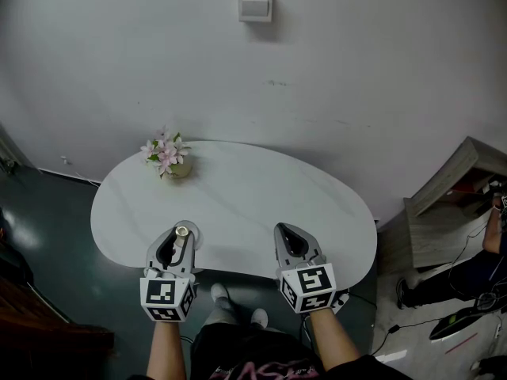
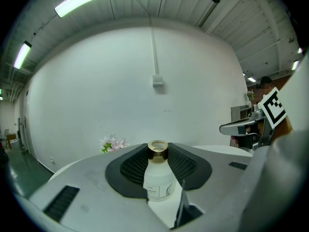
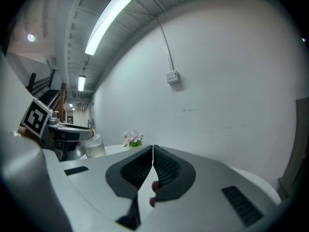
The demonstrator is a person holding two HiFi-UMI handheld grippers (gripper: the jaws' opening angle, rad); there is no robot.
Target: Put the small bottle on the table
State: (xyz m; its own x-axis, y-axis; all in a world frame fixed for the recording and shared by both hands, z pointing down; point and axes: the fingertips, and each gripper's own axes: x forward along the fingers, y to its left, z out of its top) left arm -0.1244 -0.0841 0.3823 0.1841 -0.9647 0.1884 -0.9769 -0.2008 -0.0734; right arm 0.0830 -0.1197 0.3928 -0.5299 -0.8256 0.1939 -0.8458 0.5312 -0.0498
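Observation:
A small clear bottle point(image 2: 158, 178) with a gold neck and a white label sits upright between the black pads of my left gripper point(image 2: 158, 164), which is shut on it. In the head view the small bottle point(image 1: 181, 237) and the left gripper point(image 1: 180, 239) are over the near left part of the white oval table point(image 1: 238, 188). The right gripper view shows the same bottle point(image 3: 94, 148) off to the left. My right gripper point(image 1: 291, 239) hovers over the table's near right part, and its jaws point(image 3: 152, 164) are shut with nothing between them.
A small pot of pink flowers point(image 1: 168, 156) stands at the table's far left. A white wall with a switch box point(image 1: 255, 7) is behind the table. A wooden shelf unit point(image 1: 451, 204) and cables are at the right, by a person's legs point(image 1: 463, 279).

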